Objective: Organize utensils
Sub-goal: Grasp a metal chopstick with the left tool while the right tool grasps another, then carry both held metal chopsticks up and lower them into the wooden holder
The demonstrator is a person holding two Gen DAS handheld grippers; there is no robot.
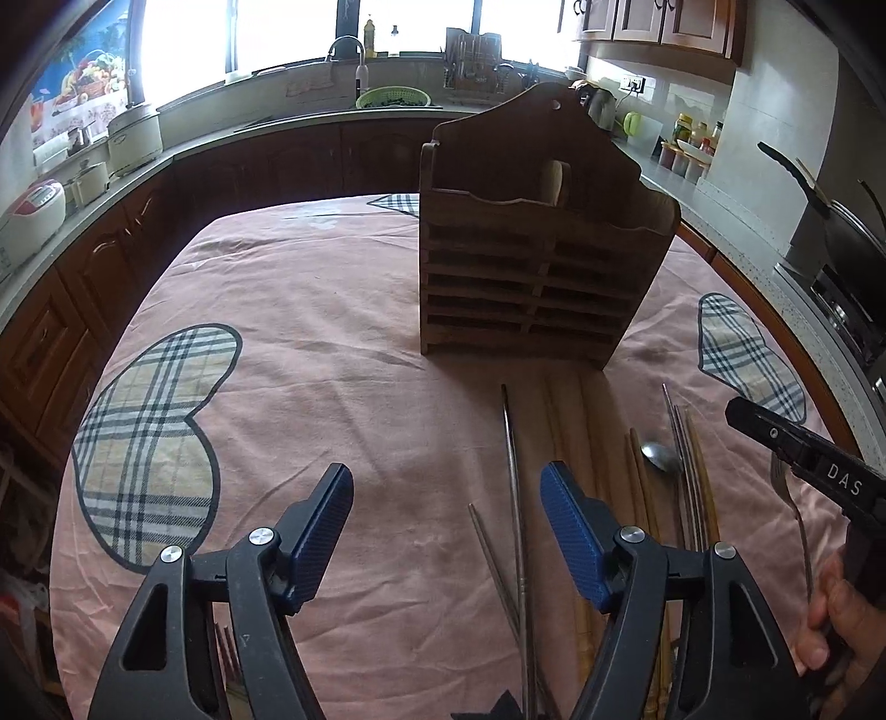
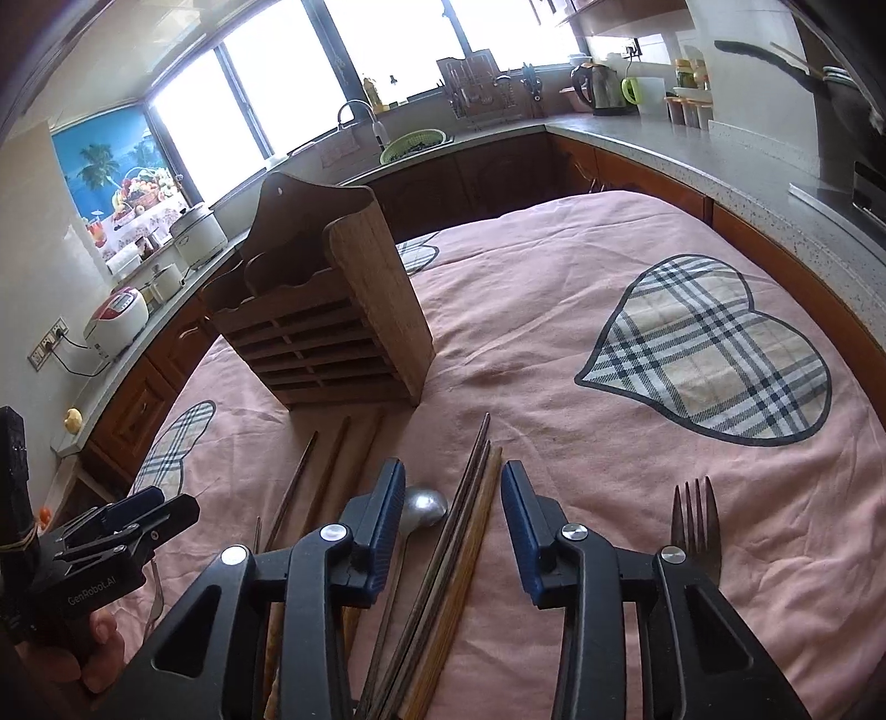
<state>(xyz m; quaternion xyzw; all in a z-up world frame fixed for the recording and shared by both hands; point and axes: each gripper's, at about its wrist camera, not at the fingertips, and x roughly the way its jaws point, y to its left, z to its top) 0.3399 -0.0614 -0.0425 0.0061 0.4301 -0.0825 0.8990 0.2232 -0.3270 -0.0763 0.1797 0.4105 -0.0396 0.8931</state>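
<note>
Pink cloth (image 1: 332, 332) lies bare leftward — both grippers' jaws open, nothing between.

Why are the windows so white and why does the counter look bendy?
Left wrist view: daylight blows the windows out to white, so the wooden holder facing us looks dark; the fisheye lens curves the counter. Right wrist view: the same glare at the windows, the counter bows, and the picture's corners go black.
</note>
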